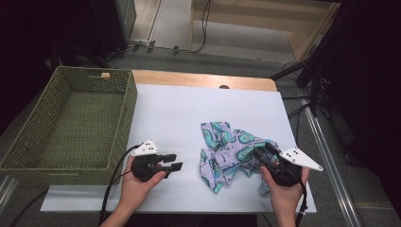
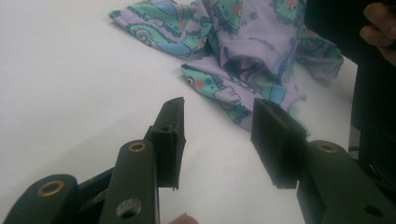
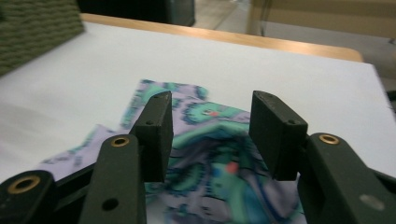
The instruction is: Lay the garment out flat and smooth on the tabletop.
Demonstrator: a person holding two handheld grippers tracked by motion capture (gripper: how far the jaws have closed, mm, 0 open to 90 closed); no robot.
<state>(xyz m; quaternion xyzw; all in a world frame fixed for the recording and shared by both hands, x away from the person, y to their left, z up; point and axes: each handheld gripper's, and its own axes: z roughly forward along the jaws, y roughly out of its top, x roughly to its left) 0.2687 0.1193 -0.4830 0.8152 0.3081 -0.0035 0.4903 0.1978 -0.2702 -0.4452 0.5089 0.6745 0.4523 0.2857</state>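
White table [image 1: 189,113]; wicker basket [image 1: 71,123] left; grey floor.

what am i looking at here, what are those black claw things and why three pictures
A person sits at a table holding a hand-operated tool in each hand; the black claws are its tongs. The high view looks down from above: left tongs, right tongs. The other two pictures come from small cameras riding on each tool, looking along its own claws. On the white table lies a crumpled patterned cloth, with a green woven basket to the left. Both tongs are open and hold nothing; the right ones hover just over the cloth.
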